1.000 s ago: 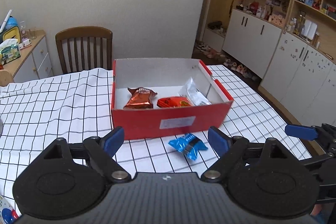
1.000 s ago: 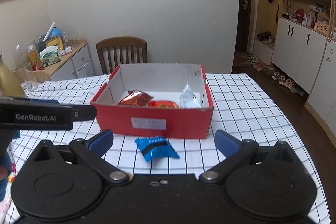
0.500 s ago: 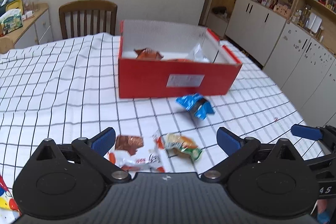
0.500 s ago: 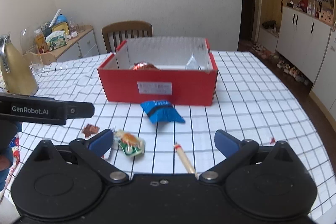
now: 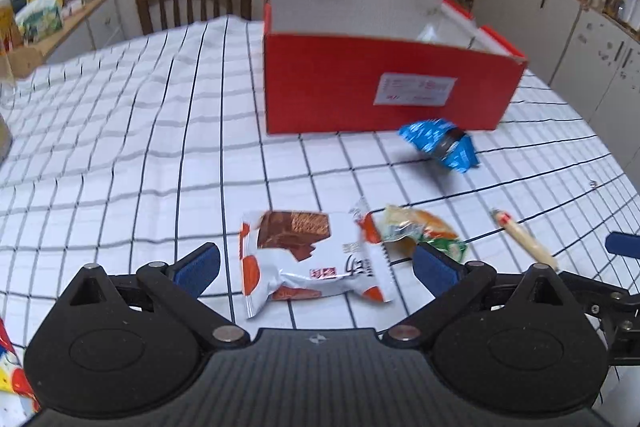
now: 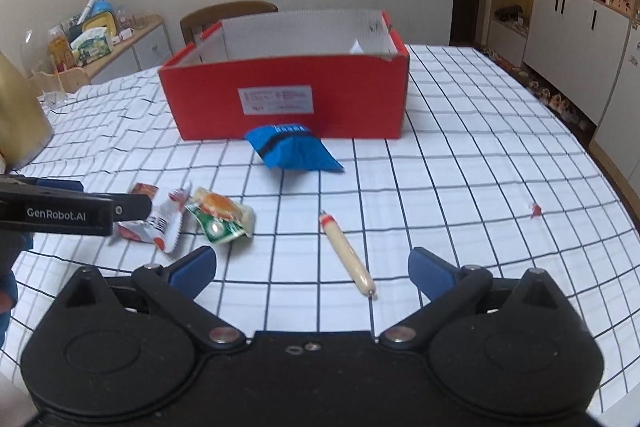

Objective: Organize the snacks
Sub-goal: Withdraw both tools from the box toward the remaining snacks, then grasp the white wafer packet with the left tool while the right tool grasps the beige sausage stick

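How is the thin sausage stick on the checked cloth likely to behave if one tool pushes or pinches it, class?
The sausage stick looks round and slim, so a sideways push would probably roll it. It lies straight, suggesting moderate stiffness. Its casing looks smooth, so it may slip between the right tool fingers.

Checked tablecloth (image 6: 460,163), red box (image 6: 288,95), four snacks lying loose

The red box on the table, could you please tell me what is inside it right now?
Only the tip of a clear wrapper shows above the near wall of the red box, at its right end. The wall hides the box floor, so any other contents cannot be seen.
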{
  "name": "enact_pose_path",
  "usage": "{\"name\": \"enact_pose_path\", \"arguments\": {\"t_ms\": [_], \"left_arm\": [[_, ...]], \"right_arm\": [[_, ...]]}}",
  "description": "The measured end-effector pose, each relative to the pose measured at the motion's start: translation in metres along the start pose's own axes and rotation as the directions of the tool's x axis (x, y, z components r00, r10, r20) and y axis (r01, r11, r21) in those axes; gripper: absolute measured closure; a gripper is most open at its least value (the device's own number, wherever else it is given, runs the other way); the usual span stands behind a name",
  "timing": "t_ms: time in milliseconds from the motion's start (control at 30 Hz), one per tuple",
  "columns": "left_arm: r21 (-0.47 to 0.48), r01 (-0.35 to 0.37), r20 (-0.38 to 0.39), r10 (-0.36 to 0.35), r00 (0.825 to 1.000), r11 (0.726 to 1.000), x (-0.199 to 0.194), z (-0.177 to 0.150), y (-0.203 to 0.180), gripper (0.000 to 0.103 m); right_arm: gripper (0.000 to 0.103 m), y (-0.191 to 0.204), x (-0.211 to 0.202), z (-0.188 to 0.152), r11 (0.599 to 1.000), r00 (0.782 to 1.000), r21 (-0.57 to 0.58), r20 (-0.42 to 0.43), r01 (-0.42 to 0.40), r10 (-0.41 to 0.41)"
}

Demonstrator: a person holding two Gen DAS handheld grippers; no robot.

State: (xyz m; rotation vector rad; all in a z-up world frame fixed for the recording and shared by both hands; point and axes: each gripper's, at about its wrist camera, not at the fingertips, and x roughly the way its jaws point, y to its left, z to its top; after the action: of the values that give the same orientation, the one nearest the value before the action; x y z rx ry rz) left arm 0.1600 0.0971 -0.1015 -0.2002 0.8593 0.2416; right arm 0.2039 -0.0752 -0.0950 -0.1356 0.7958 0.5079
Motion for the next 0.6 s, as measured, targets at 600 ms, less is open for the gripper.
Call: {"name": "enact_pose_path", "arguments": {"t_ms": [600], "left_arm": [[-0.07,-0.02,-0.05,0.016,0.999,0.997,0.041,0.002,0.012,0.0]], "right_arm": [[0.023,-0.017,0.05,-0.005,0.999,0.995,0.004,-0.083,0.054,-0.053]]}}
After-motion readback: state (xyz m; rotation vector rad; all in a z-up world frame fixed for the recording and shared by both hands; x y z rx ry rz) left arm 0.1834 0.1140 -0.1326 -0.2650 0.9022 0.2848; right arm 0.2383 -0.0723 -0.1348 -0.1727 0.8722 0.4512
